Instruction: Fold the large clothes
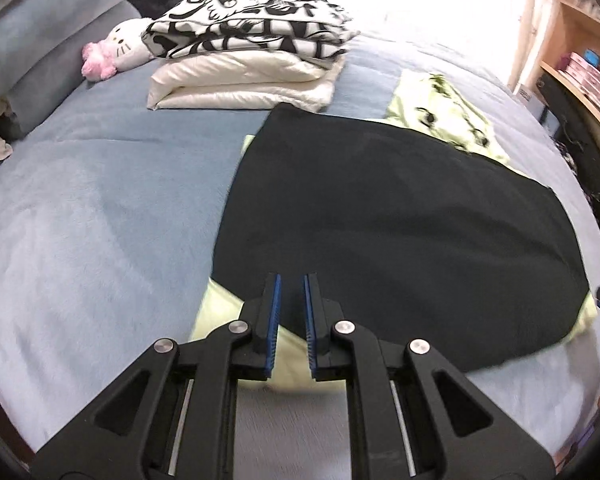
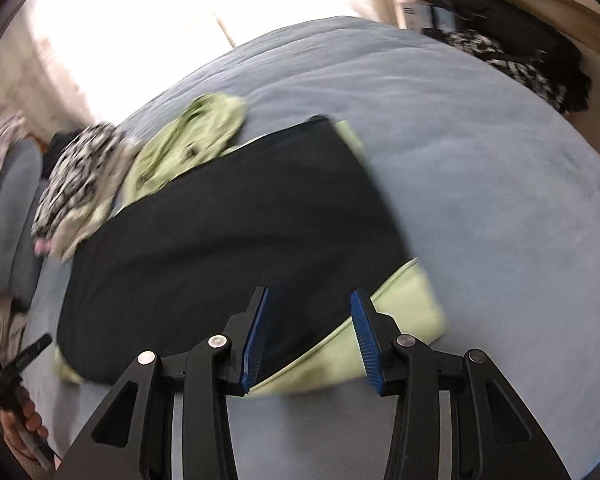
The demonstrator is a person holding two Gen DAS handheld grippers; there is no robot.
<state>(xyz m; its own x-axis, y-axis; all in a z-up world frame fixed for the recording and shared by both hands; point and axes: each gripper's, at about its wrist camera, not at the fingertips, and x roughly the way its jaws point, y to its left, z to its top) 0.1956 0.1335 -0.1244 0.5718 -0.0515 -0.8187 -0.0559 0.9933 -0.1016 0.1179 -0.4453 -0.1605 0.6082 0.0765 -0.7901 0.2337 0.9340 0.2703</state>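
Observation:
A large black garment (image 1: pixel 400 216) lies flat on the blue bed (image 1: pixel 100 208), on top of a pale green cloth (image 1: pixel 224 316) that sticks out at its near corners. My left gripper (image 1: pixel 291 278) hovers over the near left corner, its blue pads almost together with nothing between them. In the right wrist view the black garment (image 2: pixel 240 232) stretches away, and the green cloth (image 2: pixel 384 328) shows at the near right corner. My right gripper (image 2: pixel 310 294) stands open above that corner, holding nothing. The left gripper (image 2: pixel 16 364), in a hand, shows at the lower left.
A folded white quilt under a black-and-white one (image 1: pixel 252 52), a plush cat (image 1: pixel 116 48) and pillows (image 1: pixel 48 32) lie at the bed's far left. A crumpled green patterned garment (image 1: pixel 440 120) sits behind the black one. Wooden shelves (image 1: pixel 580 60) and dark clothes (image 2: pixel 520 64) flank the right.

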